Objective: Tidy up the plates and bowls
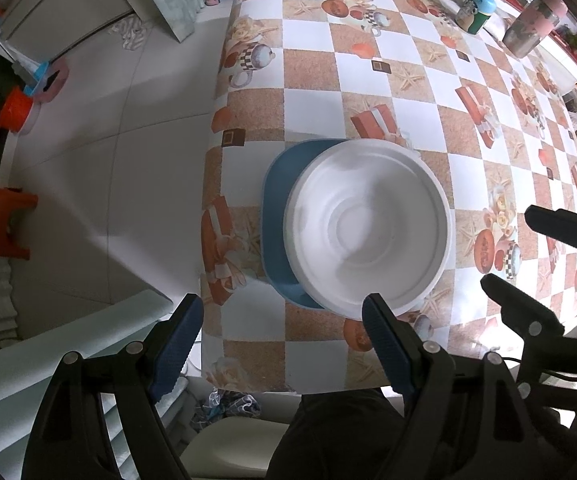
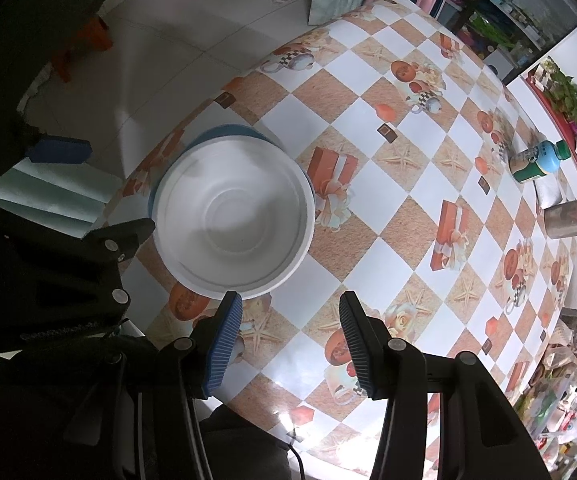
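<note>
Left wrist view: the left gripper (image 1: 282, 340) hangs pointing down, jaws spread wide and empty, its right finger just in front of the near rim of the white bowl (image 1: 368, 224). The bowl sits on the blue plate (image 1: 278, 200), off toward the plate's right side, likely stacked there to gather the dishes near the table (image 1: 368, 68) edge. The bowl is empty (what lies under it on the plate is hidden). The right gripper (image 2: 290, 334), partly open and holding nothing, hovers just right of the bowl.

Glossy tablecloth (image 2: 372, 240), matt white bowl (image 2: 234, 220), ribbed pads (image 2: 224, 344).
</note>
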Motion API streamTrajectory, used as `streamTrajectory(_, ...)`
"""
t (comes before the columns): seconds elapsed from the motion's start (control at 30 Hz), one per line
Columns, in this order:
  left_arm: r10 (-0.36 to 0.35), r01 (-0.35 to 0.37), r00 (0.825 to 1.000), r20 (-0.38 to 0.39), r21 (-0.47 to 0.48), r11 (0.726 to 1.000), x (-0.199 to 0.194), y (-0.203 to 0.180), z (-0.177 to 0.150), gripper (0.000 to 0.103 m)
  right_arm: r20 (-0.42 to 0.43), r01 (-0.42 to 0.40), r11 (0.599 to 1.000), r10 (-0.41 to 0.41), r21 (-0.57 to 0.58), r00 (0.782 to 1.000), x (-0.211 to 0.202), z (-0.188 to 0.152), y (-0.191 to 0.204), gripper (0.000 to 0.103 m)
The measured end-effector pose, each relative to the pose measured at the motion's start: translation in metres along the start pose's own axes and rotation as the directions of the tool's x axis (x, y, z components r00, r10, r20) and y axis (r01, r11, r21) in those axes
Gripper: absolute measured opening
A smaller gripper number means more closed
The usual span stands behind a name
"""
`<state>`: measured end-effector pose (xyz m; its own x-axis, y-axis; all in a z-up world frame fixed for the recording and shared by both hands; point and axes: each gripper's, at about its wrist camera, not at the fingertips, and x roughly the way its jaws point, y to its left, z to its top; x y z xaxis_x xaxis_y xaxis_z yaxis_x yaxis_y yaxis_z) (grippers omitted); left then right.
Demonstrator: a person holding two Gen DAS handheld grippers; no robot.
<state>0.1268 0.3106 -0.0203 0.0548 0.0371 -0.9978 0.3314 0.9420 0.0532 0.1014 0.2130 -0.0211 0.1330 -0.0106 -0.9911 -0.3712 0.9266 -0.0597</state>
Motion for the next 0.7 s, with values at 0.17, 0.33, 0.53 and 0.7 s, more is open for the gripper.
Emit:
streamTrajectory(0.17,0.000,0.000,1.000,0.001,0.001,1.000,-0.0001,0.0004,0.0004,0.084,-0.005,-0.001,1.000,0.001,-0.011,1.000,0.0019,-0.0006,0.0019,0.052)
streamTrajectory(0.33,0.001,-0.001,1.000,0.000,0.001,1.000,-0.0001,0.0003,0.0004,0.084,-0.008,-0.002,1.000,0.002,-0.012,1.000,0.0026,-0.0007,0.0021,0.052)
streamTrajectory(0.53,0.002,-0.002,1.000,0.000,0.000,1.000,0.0000,0.0001,-0.0001,0.084,-0.009,-0.002,1.000,0.002,-0.013,1.000,0.0034,-0.0006,0.0032,0.052)
streamTrajectory(0.7,0.001,-0.001,1.000,-0.001,0.000,1.000,0.0005,0.0007,0.0003,0.084,-0.009,-0.002,1.000,0.002,-0.012,1.000,0.0034,0.0005,0.0027,0.052)
